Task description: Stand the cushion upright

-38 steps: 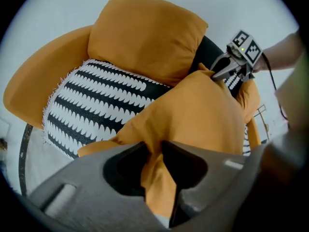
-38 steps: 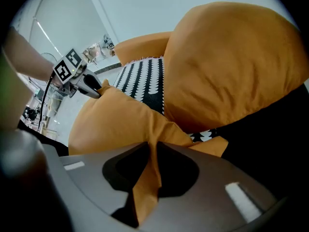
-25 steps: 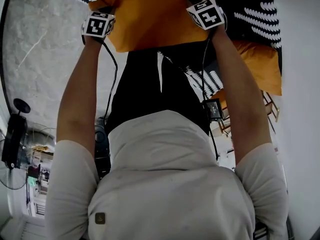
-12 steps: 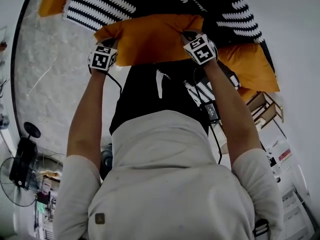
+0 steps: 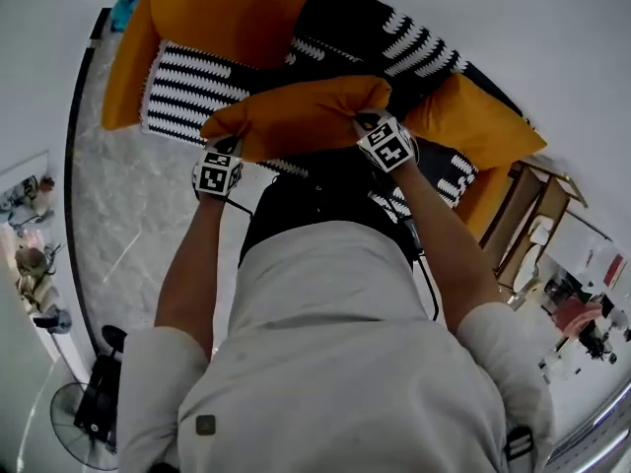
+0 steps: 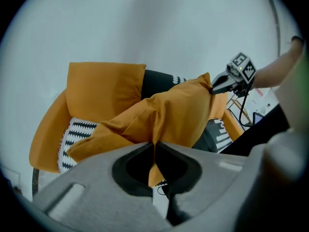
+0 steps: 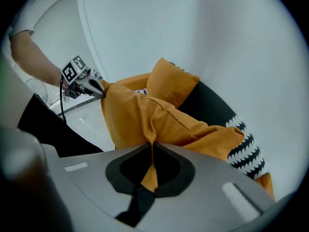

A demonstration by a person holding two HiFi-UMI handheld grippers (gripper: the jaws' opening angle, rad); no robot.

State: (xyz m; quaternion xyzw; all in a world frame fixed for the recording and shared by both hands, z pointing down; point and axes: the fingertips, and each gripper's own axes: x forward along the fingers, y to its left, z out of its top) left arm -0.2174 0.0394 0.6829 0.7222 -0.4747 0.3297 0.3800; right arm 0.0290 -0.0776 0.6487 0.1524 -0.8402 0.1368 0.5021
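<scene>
Down at seven o'clock in the head view stands a fan (image 5: pixel 74 417) on the grey floor (image 5: pixel 118 215), well apart from everything else. Moving right, the person's left forearm (image 5: pixel 192 264) reaches up to the left gripper (image 5: pixel 229 146), a little left of twelve o'clock; its own view shows the left gripper (image 6: pixel 154 151) with jaws pressed together on a thin fold of orange fabric at one corner of the cushion (image 6: pixel 169 115). That cushion (image 5: pixel 296 116) lies stretched sideways between the two tools at twelve o'clock in the head view, its long edge roughly level, in front of the chair (image 5: pixel 192 82) with its black-and-white zigzag pad. Whether its far side touches the chair cannot be told. Behind it, at eleven o'clock, an orange back pillow (image 5: pixel 222 13) leans against the chair, and a side pillow (image 5: pixel 473 126) of the same colour sits at two o'clock. At the cushion's other corner, about one o'clock, is the right gripper (image 5: pixel 363 118); seen along its own jaws, the right gripper (image 7: pixel 152 153) is likewise clamped tight on a pinch of the cushion (image 7: pixel 140 120), with the fabric running between the pads. Each tool shows in the other's view: the right gripper (image 6: pixel 215 86) at two o'clock, the left gripper (image 7: pixel 99 91) at ten o'clock. Farthest right, at three o'clock in the head view, stands a wooden rack (image 5: pixel 537 215).
</scene>
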